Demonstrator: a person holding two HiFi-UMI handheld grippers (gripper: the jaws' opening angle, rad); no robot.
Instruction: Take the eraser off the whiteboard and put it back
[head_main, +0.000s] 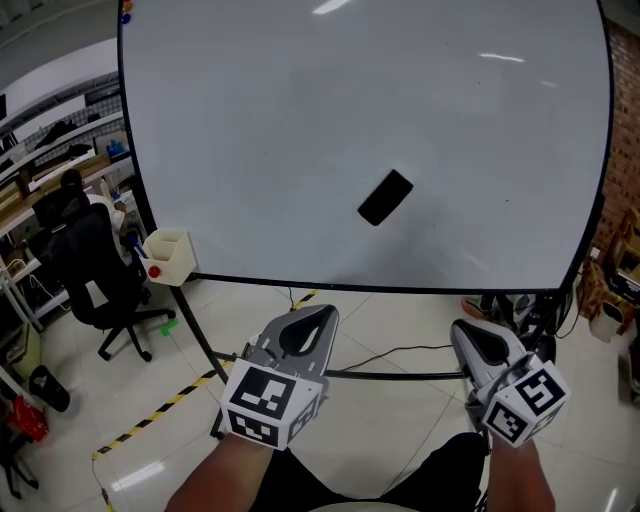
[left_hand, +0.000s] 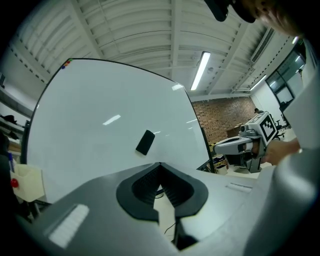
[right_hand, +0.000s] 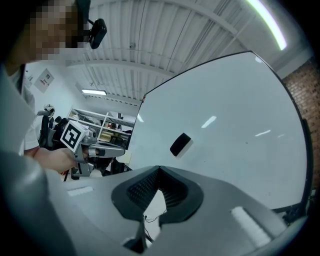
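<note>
Whiteboard (head_main: 300, 130): large, white, black-framed, on a stand, filling the far part of the scene; surface bare apart from light reflections.

Eraser (head_main: 385, 197): black, oblong, stuck flat on the whiteboard right of centre and in its lower half, tilted with its upper end to the right. Nothing touches it.

Left gripper (head_main: 322, 312): near left, held level and pointed at the board, well short of it. Fingers (left_hand: 140, 187) closed tip to tip, nothing between them.

Right gripper (head_main: 462, 330): near right, level, also short of the board. Fingers (right_hand: 180, 192) closed at the tips, empty.

Cream box (head_main: 168, 255): mounted at the board's lower left corner, with a small red item (head_main: 154, 271) on its front.

Office chair (head_main: 95, 265): black, on the floor far left.

Striped tape (head_main: 160, 408): yellow and black, along the tiled floor at left.

Cable (head_main: 400, 352): black, on the floor beneath the board.

Brick wall (left_hand: 220, 117): right of the board.
</note>
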